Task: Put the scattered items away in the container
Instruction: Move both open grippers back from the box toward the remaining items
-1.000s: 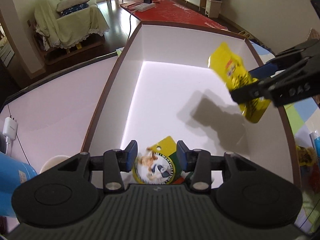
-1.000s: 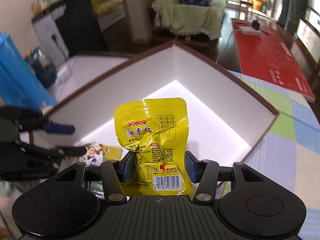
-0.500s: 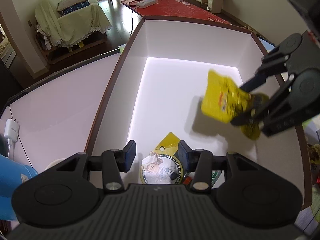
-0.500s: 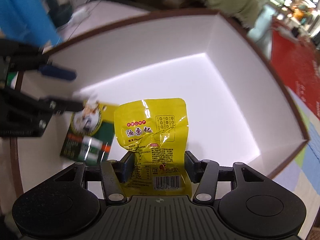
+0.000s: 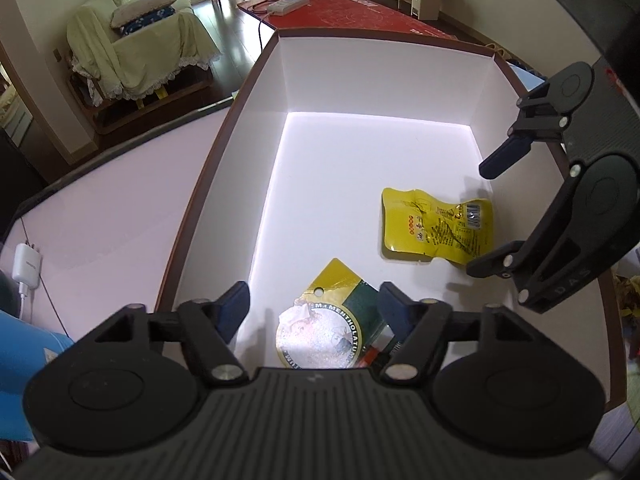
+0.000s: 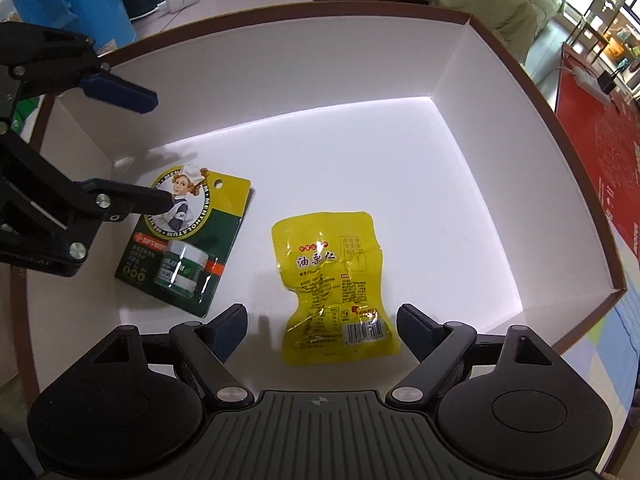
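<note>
Hovering over the box, the right gripper [image 6: 322, 326] has its jaws spread wide and released, nothing between them. Just beyond those jaws, the yellow snack pouch [image 6: 334, 286] lies flat on the white floor of the container [image 6: 480, 92], barcode end nearest the right wrist camera. The left gripper [image 5: 314, 308] is the same story: jaws parted and empty, hanging above the green Mentholatum card [image 5: 332, 330], which rests on the container floor right under it. From the right wrist view that card [image 6: 188, 240] sits beside the pouch, a clear strip of white floor between them, with one left finger [image 6: 120, 90] poised over its top corner. Both items are inside the brown-rimmed box, near one end. Outside, on the pale surface [image 5: 112, 208], a white charger [image 5: 26, 266] lies near a blue object [image 5: 24, 376]. Beyond the surface: a draped sofa [image 5: 140, 48] and a red mat [image 5: 360, 4].
</note>
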A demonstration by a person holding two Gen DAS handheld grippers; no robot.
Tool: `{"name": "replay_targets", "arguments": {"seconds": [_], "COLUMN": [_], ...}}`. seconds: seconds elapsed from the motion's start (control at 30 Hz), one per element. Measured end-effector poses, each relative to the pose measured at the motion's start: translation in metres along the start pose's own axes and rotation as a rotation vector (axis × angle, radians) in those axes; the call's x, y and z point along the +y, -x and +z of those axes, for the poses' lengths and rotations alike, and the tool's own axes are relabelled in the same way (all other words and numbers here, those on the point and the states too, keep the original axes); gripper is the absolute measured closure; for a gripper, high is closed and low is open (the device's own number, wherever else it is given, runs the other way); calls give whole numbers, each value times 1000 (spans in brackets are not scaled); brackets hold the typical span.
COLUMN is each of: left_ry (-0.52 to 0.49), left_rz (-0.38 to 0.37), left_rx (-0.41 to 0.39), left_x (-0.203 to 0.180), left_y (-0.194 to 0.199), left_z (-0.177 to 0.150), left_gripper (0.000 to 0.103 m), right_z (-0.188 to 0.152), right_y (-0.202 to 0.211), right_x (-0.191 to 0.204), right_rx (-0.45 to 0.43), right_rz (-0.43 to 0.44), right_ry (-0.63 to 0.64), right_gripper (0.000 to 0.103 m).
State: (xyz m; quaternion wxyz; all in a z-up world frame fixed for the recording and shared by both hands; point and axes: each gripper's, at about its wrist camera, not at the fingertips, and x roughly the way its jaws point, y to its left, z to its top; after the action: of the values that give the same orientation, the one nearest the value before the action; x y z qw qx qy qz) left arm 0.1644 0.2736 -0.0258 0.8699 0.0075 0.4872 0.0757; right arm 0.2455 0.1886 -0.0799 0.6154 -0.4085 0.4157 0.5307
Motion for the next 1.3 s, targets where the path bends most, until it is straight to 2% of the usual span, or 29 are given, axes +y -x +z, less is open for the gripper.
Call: {"name": "replay_targets", "arguments": {"seconds": [0.1, 0.33, 0.67, 0.93, 1.07, 1.17, 1.3], "left_ry": [3, 14, 16, 40, 26, 0, -39], "left_rz": [5, 40, 101, 115, 88, 67, 35], "left_rx": [-4, -30, -66, -77, -102, -124, -137], "left_x": [-1, -5, -20, -37, -54, -74, -106], "left_y": [4, 25, 68, 101, 118, 128, 134], "left_z": [-1, -3, -10, -29, -40, -47, -52], "left_gripper": [28, 16, 13, 4, 4, 4, 4], "right_z": [-3, -17, -62, -141, -191, -226, -269], "right_y": [9, 50, 115, 173, 196, 211, 227], "right_x": [2, 8, 21, 12, 2, 3, 6], "right_rx": [-29, -171, -353, -616, -658, -653, -620], "right_rz": [-9, -15, -3, 40, 25, -29, -75], "right_ry": [-3, -77, -249, -513, -633, -672, -702], "right_gripper": [18, 18, 18, 18, 18, 7, 7]}}
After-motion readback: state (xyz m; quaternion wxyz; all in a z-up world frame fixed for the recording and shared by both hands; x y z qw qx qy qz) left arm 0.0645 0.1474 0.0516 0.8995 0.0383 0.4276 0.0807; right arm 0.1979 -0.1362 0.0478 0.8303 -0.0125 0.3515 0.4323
